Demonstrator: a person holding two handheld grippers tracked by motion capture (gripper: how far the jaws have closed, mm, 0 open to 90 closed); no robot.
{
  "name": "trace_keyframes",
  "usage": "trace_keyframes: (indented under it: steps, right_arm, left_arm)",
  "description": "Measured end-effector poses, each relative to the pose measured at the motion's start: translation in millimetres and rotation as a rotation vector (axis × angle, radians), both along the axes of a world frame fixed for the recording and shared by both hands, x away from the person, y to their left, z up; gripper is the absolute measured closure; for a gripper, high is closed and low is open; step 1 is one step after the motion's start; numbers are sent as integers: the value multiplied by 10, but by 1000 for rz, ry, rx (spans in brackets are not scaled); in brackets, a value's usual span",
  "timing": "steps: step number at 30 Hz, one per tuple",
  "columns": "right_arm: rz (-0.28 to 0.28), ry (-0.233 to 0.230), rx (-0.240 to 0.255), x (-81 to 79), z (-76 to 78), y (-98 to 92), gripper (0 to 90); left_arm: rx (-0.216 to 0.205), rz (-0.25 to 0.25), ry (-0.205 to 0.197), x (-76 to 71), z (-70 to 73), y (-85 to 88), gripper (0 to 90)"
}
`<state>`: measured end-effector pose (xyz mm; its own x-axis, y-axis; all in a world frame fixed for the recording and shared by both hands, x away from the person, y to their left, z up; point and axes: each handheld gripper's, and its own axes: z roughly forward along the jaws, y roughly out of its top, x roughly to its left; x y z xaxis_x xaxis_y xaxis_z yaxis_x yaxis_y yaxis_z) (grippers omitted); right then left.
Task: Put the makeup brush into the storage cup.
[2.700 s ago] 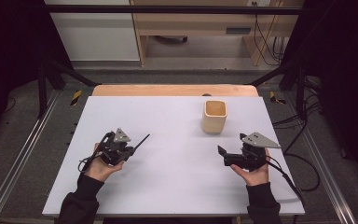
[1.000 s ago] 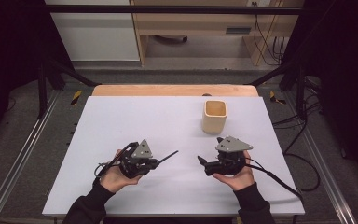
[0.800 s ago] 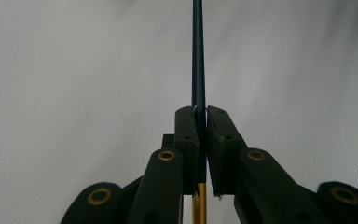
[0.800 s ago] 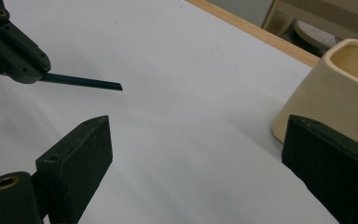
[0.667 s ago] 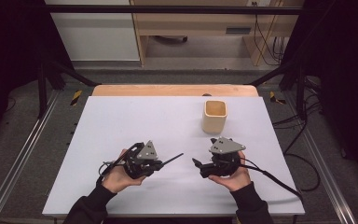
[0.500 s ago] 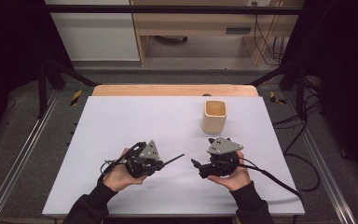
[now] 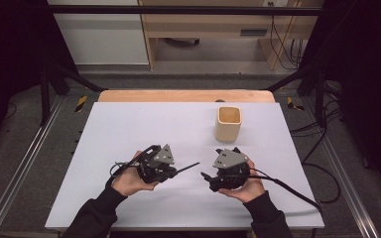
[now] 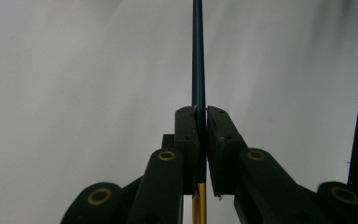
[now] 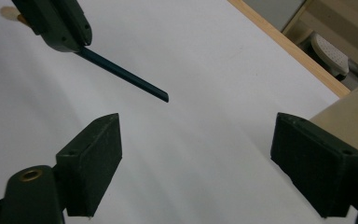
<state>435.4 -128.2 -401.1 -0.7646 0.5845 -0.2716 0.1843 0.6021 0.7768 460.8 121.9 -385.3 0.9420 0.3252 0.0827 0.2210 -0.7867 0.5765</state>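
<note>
From my left claw's camera, the dark stick (image 8: 198, 51) runs off the top edge, its tip unseen, and its gold end (image 8: 198, 210) is cut by the bottom edge. In my right claw's view, the beige cup (image 9: 352, 109) is clipped at the right edge.

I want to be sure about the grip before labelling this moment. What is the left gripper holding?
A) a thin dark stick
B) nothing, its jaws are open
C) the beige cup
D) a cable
A: the left gripper has its jaws closed on the thin dark stick, which points toward the open right gripper.
</note>
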Motion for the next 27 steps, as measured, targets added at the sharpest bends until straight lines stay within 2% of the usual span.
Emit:
trace_keyframes:
  steps: [8,14,20,23,27]
  right_arm:
    - [68,-22,-94,-26,8,92,250]
    - [118,-40,-158,-43,-21,154,307]
    - [178,-79,-220,-54,-67,188,393]
    - [217,-113,-261,-51,-92,195,431]
    - [260,-141,-288,-61,-122,218,474]
  left_arm:
    - [34,-35,9,7,67,-86,826]
    - [50,-49,22,8,58,-155,826]
    - [69,-67,34,2,33,-252,826]
    - [72,-71,38,-3,26,-291,827]
    - [79,-80,39,-5,30,-318,827]
